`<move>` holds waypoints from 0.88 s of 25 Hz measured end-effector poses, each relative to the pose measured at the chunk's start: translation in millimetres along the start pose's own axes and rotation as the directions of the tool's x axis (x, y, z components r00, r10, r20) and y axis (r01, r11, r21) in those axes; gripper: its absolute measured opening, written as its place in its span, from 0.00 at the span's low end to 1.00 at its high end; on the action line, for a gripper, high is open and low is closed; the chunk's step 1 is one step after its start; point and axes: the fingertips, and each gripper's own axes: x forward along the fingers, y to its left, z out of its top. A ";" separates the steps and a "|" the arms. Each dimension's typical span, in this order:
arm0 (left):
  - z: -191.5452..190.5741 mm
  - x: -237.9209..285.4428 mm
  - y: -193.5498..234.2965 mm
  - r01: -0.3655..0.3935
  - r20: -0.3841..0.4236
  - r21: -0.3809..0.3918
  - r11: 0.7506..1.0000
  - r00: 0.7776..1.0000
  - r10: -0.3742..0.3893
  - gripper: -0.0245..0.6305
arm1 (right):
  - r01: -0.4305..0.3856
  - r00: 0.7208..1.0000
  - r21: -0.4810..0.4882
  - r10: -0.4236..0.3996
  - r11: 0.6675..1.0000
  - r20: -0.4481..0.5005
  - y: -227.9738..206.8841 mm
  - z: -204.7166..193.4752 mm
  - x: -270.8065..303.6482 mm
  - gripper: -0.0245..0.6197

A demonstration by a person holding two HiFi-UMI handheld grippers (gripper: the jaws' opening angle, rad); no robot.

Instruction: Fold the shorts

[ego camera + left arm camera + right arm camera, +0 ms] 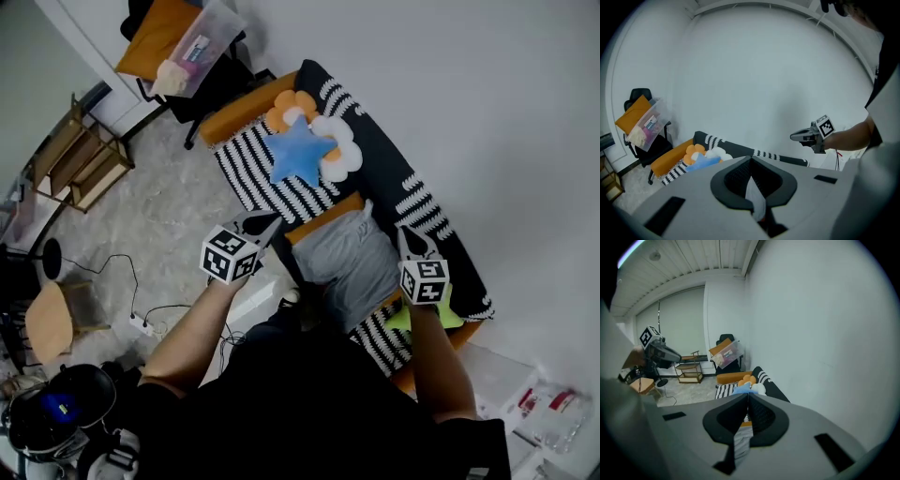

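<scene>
The grey shorts (354, 262) hang spread between my two grippers, above the sofa (427, 202) with its black-and-white striped cover. My left gripper (274, 222) is shut on the shorts' left corner. A strip of grey cloth (755, 197) shows between its closed jaws (751, 159). At the right corner my right gripper (404, 232) is shut too, with grey cloth (740, 446) pinched in its jaws (748, 394). Each gripper view also shows the other gripper: the right gripper (799, 136) and the left gripper (670, 354).
A blue star pillow (298, 152) and a flower cushion (336, 155) lie on the sofa's far end. An office chair with a clear box (202, 42) stands beyond. A wooden shelf (84, 159), a round stool (52, 319) and a power strip (141, 324) are on the floor at left.
</scene>
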 end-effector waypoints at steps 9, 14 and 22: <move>2.0 4.3 -52.2 -0.114 0.040 -0.046 0.992 0.992 0.116 0.07 | -0.122 0.991 -0.074 0.125 0.990 0.048 -20.1 7.8 6.8 0.05; -6.2 8.3 -64.5 -0.176 0.061 -0.084 0.981 0.981 0.182 0.07 | -0.169 0.983 -0.117 0.177 0.979 0.059 -25.9 8.0 12.2 0.05; -33.2 12.9 -59.0 -0.251 0.055 -0.117 0.961 0.964 0.258 0.07 | -0.266 0.962 -0.198 0.273 0.943 0.010 -27.8 -14.0 37.3 0.05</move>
